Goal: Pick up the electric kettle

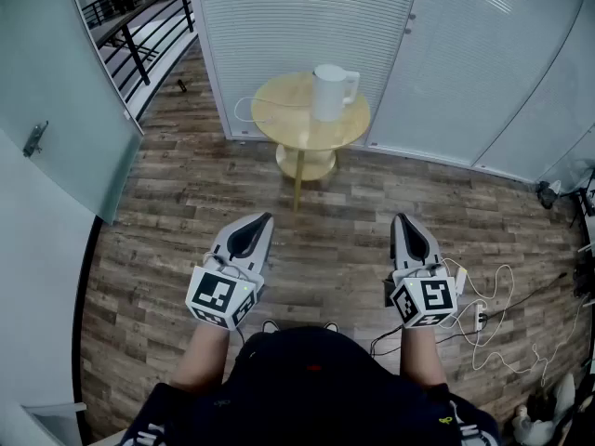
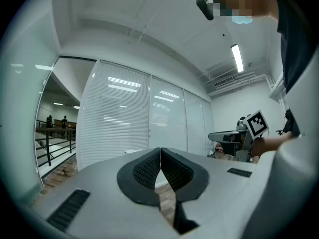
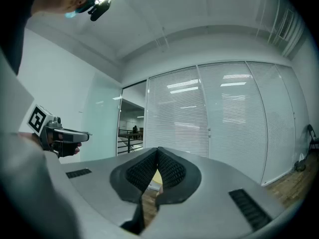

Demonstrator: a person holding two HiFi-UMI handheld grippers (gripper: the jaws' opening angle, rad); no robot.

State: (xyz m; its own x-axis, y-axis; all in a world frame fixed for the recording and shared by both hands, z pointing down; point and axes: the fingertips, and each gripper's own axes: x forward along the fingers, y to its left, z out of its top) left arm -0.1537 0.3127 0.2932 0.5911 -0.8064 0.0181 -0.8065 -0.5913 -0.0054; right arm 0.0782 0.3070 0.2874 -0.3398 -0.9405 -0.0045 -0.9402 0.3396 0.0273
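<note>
Left gripper (image 1: 264, 221): held level, dark ribbed jaws pressed together tip to tip, nothing between them. Right gripper (image 1: 403, 219): also level, jaws closed on each other, empty. The two sit side by side in front of the person, well apart. White electric kettle (image 1: 330, 91) with a side handle stands upright on a small round pale-wood table (image 1: 270, 111), well ahead of both grippers, untouched. Table stands on a grey-brown wood-plank floor (image 1: 186, 212), near white slatted glass wall panels (image 1: 297, 17). Loose white cable (image 1: 497, 316) lies on the floor, right of the right gripper.
</note>
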